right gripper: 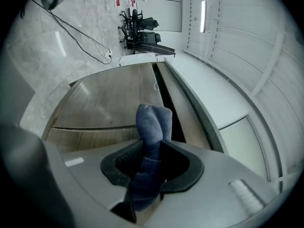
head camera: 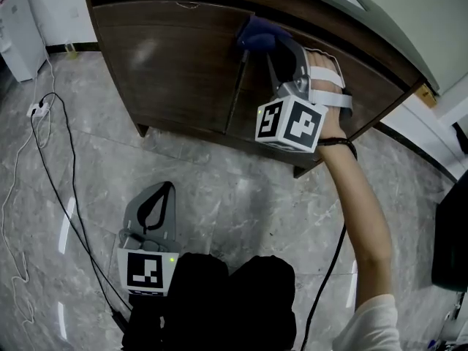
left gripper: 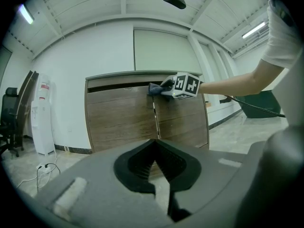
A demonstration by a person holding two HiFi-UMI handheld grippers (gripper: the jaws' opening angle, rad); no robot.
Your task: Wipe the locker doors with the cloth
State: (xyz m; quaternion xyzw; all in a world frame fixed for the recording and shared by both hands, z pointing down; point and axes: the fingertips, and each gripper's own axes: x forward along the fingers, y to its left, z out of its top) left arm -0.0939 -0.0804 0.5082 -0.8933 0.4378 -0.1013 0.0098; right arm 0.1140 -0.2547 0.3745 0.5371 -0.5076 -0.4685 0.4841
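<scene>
The cloth (head camera: 256, 35) is dark blue, locker doors (head camera: 168, 72) brown wood-grain, floor (head camera: 219, 189) grey marbled.

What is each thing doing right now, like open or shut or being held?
locker doors: both closed.
cloth: bunched up, clamped in the right gripper, at the top of the seam between the doors.
right gripper: shut on the cloth.
left gripper: jaws together, empty, held away from the doors.
</scene>
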